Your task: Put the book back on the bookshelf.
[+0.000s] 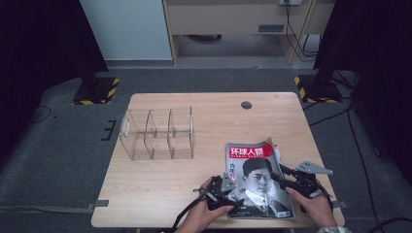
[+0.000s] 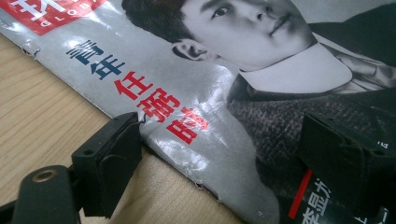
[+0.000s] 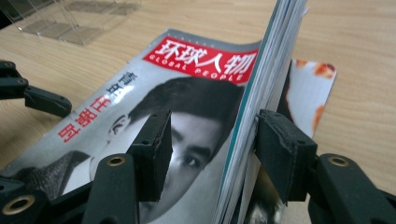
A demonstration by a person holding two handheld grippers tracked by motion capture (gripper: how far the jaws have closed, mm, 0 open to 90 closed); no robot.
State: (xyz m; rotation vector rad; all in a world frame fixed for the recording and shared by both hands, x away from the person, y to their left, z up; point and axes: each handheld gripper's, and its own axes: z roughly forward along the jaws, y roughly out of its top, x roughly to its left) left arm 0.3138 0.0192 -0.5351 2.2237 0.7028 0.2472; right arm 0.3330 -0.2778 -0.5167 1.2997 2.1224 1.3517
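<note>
- A magazine (image 1: 257, 180) is lying on the wooden table (image 1: 160, 189), near its front right corner.
- The left gripper (image 1: 224, 190) is gaping over the cover's left edge, gripping nothing.
- The right gripper (image 1: 282, 176) is straddling the lifted page edges with its jaws apart.
- A clear 3-slot organizer (image 1: 158, 133) is standing well apart.

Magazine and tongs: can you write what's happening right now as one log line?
magazine: flat on table | right tongs: open, straddling lifted right page edge | left tongs: open over left edge | clear organizer: empty
</note>
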